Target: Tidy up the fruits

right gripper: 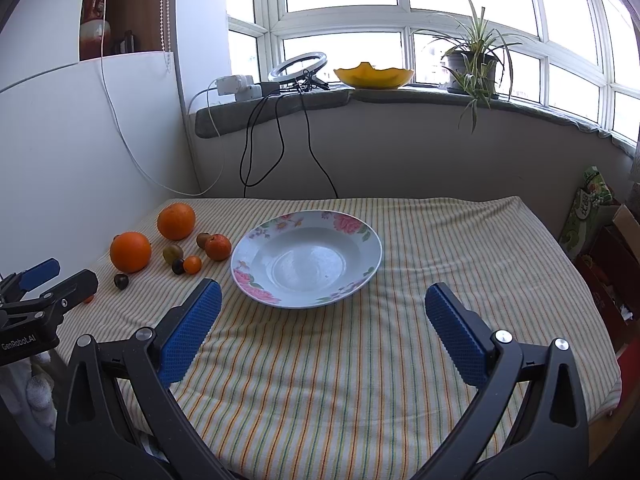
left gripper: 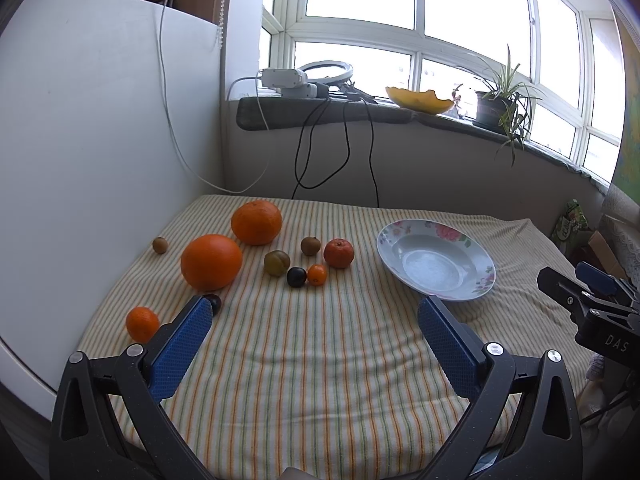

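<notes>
- Left gripper hovers low over the striped cloth, blue pads spread wide with nothing between them — a dark plum sits just behind its left fingertip.
- Right gripper is likewise wide open and empty, aimed at the flowered plate, which holds no fruit.
- Just beyond the left gripper lies a loose cluster: a big orange, a second big orange behind it, a greenish plum, a dark round fruit touching a tiny orange one, a brown kiwi and a reddish mandarin.
- Off to the left, apart from the rest, sit a small mandarin near the cloth's edge and a small brown fruit.
- Farther back, the windowsill carries a yellow bowl, a potted plant and a ring light.
</notes>
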Demonstrator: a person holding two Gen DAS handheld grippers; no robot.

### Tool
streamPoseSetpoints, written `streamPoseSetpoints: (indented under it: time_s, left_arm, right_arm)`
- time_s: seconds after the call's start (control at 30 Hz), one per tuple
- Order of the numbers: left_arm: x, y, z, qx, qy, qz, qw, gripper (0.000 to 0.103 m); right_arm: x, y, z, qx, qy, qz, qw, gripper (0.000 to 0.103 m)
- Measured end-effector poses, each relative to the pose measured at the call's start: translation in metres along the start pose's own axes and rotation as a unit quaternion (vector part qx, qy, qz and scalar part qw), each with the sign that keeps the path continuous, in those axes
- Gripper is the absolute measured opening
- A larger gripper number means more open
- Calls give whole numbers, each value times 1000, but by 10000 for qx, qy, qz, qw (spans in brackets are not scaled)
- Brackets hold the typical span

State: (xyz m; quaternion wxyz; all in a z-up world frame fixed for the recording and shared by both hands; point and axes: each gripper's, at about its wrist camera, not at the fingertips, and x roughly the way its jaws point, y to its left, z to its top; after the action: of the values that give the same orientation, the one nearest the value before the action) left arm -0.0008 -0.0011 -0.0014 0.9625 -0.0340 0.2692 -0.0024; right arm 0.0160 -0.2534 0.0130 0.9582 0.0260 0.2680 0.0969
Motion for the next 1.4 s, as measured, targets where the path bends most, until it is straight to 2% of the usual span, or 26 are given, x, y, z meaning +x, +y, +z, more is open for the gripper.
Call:
streamPoseSetpoints:
  time_s: [0.93,1.13,1.4]
  left_arm:
    - [-1,5,-1,-66,-30,-94,9999,102]
    - [1,7,1,-78,30,-120,9999,102]
    - [11,29,2,-275,159,-29,9995,102]
  right_arm:
    - [3,2,-3,-8,52,8,10000,103]
    - [11,2,-1,-11,172,17,9998,103]
    - [25,9,14,-54,368,398,9985,103]
